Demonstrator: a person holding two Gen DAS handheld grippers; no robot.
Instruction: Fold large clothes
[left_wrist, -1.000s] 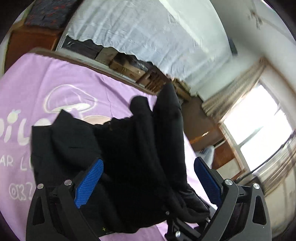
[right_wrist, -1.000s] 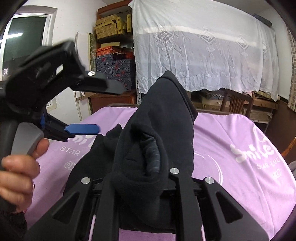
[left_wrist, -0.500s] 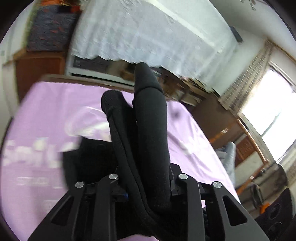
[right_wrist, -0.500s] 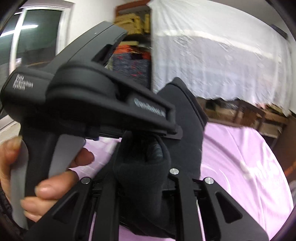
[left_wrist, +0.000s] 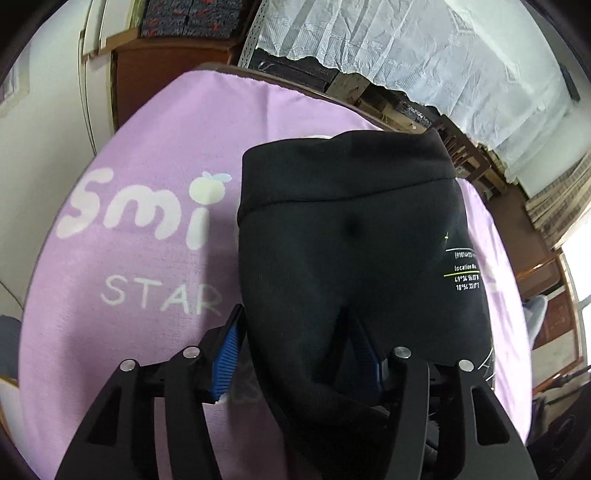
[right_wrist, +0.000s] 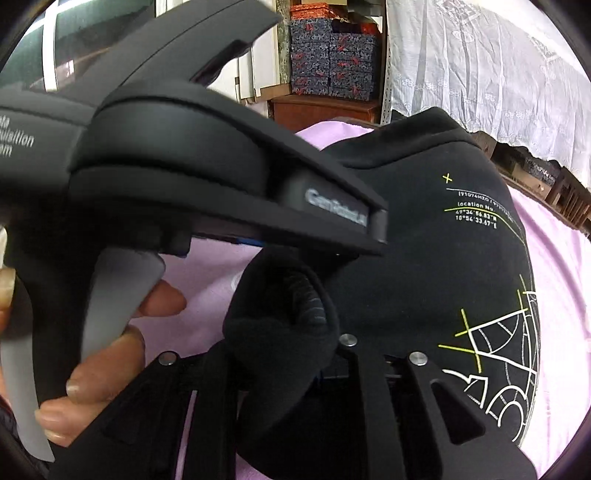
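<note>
On the lilac cloth (left_wrist: 155, 325) lies the black printed garment (left_wrist: 351, 236); the left gripper (left_wrist: 295, 354), jaws just reopening, loosely straddles a fold, while the right gripper (right_wrist: 284, 354) stays clenched on bunched fabric

1. I see a round table (left_wrist: 207, 70) with a dark wooden rim, covered by a lilac cloth (left_wrist: 122, 295).
2. The cloth carries white lettering: "Smi" in big rounded letters and "STAR" below it.
3. A black garment (left_wrist: 351, 258) lies folded on the cloth, hiding the rest of the lettering.
4. From my right camera, the garment (right_wrist: 424, 266) shows white and yellow printed lines and small text.
</note>
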